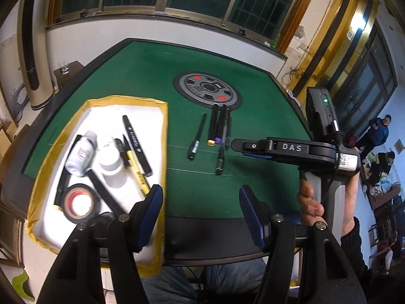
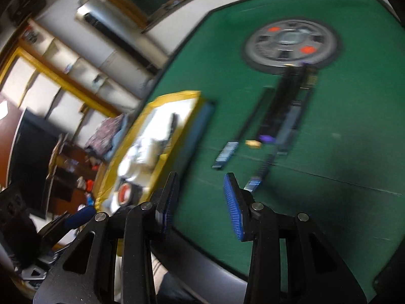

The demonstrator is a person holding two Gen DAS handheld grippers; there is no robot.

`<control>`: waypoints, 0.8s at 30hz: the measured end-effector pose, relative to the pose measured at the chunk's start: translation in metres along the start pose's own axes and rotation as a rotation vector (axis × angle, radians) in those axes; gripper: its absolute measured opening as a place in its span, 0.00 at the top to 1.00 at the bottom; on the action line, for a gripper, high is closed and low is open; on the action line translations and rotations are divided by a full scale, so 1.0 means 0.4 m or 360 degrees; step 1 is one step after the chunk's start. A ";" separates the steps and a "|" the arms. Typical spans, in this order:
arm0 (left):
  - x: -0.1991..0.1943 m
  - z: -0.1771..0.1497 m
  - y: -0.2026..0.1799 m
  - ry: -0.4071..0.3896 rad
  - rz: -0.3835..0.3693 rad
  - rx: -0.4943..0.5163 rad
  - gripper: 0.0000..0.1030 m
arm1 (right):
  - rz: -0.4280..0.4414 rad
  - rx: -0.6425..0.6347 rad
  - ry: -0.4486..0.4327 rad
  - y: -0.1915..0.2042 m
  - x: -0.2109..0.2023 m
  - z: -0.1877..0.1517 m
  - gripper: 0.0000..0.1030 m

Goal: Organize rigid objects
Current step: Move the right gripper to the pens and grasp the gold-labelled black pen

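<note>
Blue ribbed rubber on the pads of both tools, black plastic linkages behind. Left gripper (image 1: 201, 197): jaws spread wide, nothing between, hanging over the near table edge by the tray corner. Right gripper (image 2: 200, 197): jaws likewise apart and empty, above the near felt; picture blurred. Beyond the tips, green felt table (image 1: 253, 126), matte and grippy. On it, close together near the grey centre disc (image 1: 207, 90): loose pens (image 1: 220, 131), slim hard plastic barrels, glossy, one with a purple band and tan cap, a thinner one just apart. Probably light and stiff, prone to rolling; best pinched across mid-barrel, pads square to the length. Left of them, white foam tray (image 1: 162, 126) edged in yellow tape, already holding markers, two white bottles (image 1: 111, 162) and a roll of black tape (image 1: 79, 202). Bottles smooth and round, likely slippery.
</note>
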State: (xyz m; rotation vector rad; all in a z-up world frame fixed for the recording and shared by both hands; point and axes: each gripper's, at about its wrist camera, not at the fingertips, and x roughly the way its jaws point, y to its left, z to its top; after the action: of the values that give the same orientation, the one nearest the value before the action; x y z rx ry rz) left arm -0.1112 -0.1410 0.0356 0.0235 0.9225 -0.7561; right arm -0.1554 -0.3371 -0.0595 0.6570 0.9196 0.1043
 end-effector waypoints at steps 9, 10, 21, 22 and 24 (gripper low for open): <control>0.014 -0.024 -0.014 0.0051 -0.0063 -0.0046 0.39 | -0.0160 0.0259 -0.0002 -0.151 0.009 0.045 0.64; 0.011 -0.028 -0.017 0.0048 -0.0064 -0.0042 0.39 | -0.0178 0.0287 -0.0003 -0.161 0.015 0.057 0.64; 0.008 -0.042 -0.051 0.0012 -0.0078 0.0032 0.39 | -0.0471 0.0371 0.0004 -0.190 0.060 0.199 0.71; 0.009 -0.043 -0.053 0.0017 -0.0081 0.0043 0.39 | -0.0492 0.0371 0.0003 -0.190 0.064 0.209 0.71; 0.011 -0.045 -0.059 0.0017 -0.0077 0.0067 0.39 | -0.0540 0.0356 0.0004 -0.187 0.073 0.225 0.72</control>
State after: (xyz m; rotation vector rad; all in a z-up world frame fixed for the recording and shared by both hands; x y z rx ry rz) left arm -0.1365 -0.1552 0.0283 0.0425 0.9203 -0.8206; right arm -0.0827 -0.4301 -0.0843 0.6975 1.0421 -0.3042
